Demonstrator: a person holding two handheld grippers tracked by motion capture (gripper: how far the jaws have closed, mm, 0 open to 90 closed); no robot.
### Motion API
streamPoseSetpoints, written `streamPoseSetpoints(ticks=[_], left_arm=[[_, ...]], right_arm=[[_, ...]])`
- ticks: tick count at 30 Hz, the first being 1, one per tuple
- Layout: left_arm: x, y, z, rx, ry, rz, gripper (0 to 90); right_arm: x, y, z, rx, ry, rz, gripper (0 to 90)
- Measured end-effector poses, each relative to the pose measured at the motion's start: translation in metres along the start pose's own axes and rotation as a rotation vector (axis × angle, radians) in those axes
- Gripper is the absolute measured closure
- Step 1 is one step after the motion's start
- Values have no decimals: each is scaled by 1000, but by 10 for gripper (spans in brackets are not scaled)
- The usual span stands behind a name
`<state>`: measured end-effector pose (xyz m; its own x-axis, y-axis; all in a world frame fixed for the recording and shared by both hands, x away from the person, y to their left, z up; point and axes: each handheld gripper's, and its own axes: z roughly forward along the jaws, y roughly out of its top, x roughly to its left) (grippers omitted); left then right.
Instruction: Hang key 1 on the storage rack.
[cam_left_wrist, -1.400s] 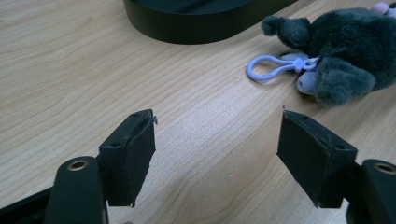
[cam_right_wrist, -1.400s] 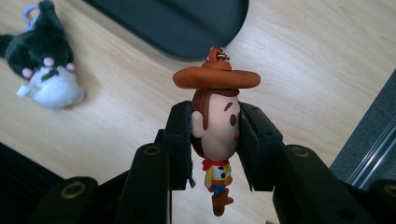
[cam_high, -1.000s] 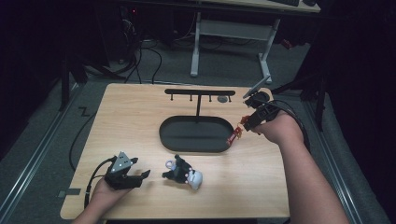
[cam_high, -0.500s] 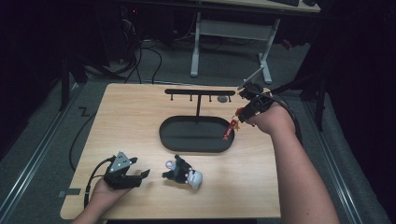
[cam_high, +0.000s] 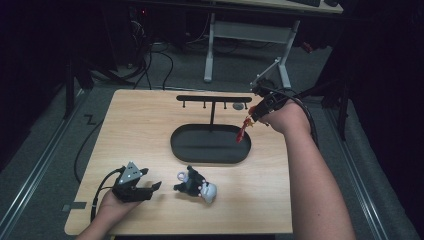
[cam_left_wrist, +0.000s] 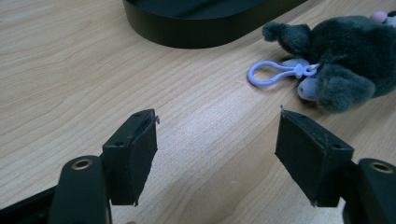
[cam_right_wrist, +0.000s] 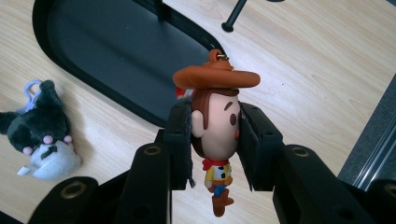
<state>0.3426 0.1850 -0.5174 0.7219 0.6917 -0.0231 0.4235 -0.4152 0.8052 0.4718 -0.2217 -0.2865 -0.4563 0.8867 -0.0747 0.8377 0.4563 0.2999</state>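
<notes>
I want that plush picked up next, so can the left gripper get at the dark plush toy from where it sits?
Probably yes: the left gripper is open, and bare table lies between it and the plush toy.

A grey plush keychain (cam_high: 196, 184) lies beside the black rack (cam_high: 210, 144).

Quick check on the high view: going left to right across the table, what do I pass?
Left gripper → plush keychain → cowboy figure → right gripper. The black stand spans the middle, so I leave it out.
</notes>
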Motion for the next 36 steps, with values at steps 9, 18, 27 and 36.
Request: streamPoseSetpoints(ticks=[9, 18, 27, 36], left_arm=[[0, 0, 1, 7, 1, 5, 297], [1, -1, 1, 11, 4, 3, 298], [1, -1, 1, 6, 4, 4, 298], [1, -1, 2, 12, 2, 7, 299]], right_arm=[[-6, 11, 3, -15, 1, 15, 670], [-9, 24, 8, -30, -8, 20, 670], [-8, 31, 14, -32, -3, 15, 670], [-22, 20, 20, -30, -17, 65, 670]])
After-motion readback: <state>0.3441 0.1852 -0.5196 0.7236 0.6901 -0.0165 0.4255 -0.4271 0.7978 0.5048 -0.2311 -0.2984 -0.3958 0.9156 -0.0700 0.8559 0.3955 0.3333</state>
